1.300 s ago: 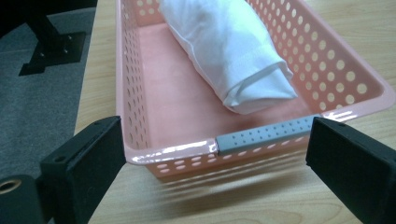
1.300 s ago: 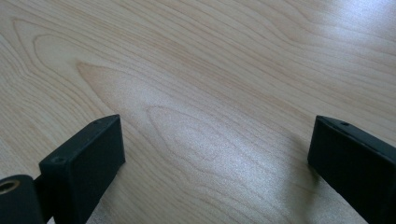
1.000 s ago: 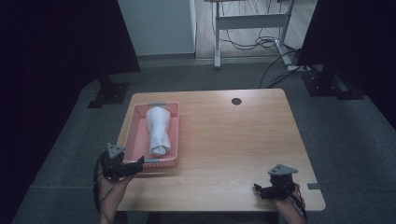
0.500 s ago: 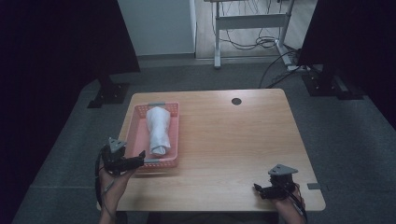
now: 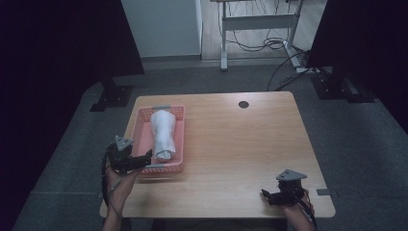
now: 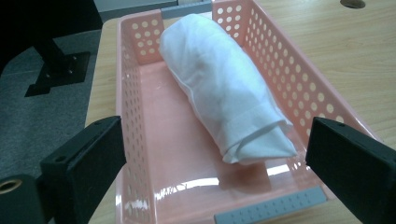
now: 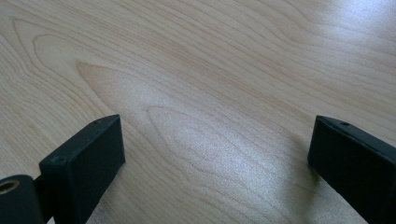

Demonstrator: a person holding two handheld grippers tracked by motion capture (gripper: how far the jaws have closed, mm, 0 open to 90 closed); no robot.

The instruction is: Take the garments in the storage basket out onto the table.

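Up close, left gripper [image 6: 215, 154] frames rolled towel [image 6: 224, 93] (jaws wide).

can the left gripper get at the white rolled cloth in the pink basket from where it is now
Probably yes. The left gripper sits at the near end of the pink basket with its jaws wide open, and the rolled cloth lies uncovered straight ahead. Only the basket's low near wall lies between them, so it would likely reach in from above.

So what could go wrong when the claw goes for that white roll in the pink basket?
The left gripper is open at the basket's near end, so a jaw might catch the pink basket wall and push it along the table. The rolled white cloth looks soft, so a pinch on its loose end might unroll it.
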